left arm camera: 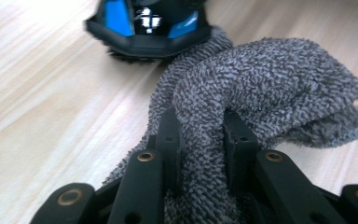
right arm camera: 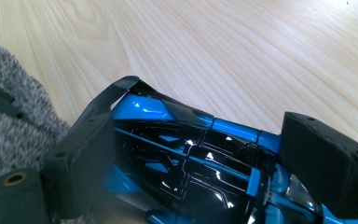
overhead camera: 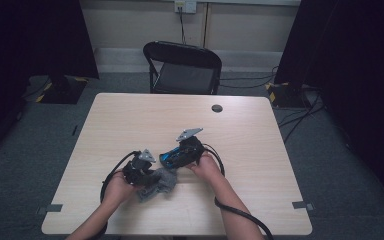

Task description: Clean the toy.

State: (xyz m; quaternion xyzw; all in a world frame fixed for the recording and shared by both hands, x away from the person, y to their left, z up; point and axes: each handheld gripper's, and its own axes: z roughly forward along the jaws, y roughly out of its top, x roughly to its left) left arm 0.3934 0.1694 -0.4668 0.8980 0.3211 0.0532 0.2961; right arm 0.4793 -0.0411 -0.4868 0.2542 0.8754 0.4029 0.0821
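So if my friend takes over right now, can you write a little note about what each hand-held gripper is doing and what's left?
Left hand-held gripper: shut on a fold of the grey cloth.
Right hand-held gripper: jaws clamped on the sides of the blue and black toy car.
Both sit near the front middle of the table, the cloth touching the car's end.
Done: both things are gripped.
Left, probably: wiping the car with the cloth. How much is wiped can't be told.

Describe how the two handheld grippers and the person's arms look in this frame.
Both grippers, left gripper and right gripper, are black, each topped by a grey three-cornered plate. A thick black cable trails from each. The jaws are black link bars with brass-coloured pivot bushings and blocky black pads. The forearms show no sleeves.
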